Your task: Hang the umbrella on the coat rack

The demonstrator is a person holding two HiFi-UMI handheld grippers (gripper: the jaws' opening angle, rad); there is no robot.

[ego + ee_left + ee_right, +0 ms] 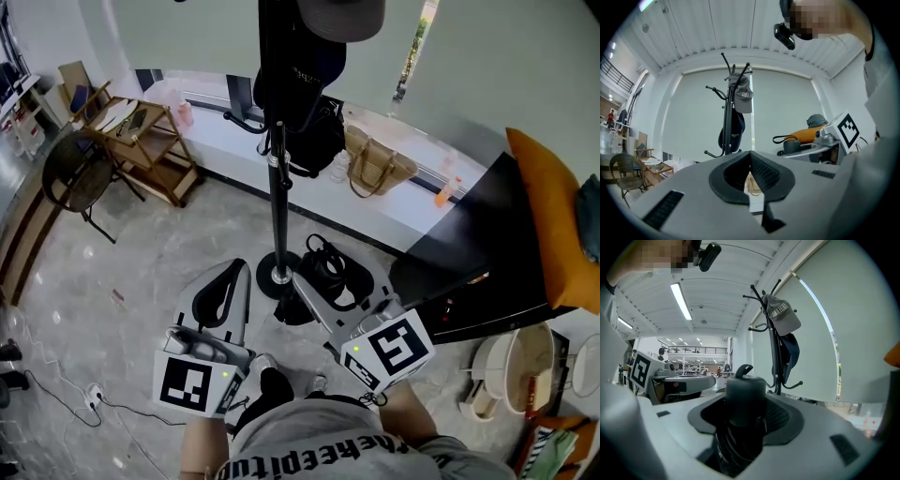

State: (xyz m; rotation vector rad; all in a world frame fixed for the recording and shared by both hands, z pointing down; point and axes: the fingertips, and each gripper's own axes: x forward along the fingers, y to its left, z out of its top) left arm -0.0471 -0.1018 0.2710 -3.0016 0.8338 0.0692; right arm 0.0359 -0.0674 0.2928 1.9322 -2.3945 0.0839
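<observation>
Black folded umbrella (743,392) is clamped handle-up in the right hand-held gripper (745,411), presumably to offer its strap loop (743,370) to the coat rack (774,352); the left hand-held gripper (751,174) is closed, empty.

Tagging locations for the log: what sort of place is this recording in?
Probably a lounge corner of a big office or lab hall: a coat rack hung with caps by a shaded window, an orange cushion, and a railed mezzanine.
</observation>
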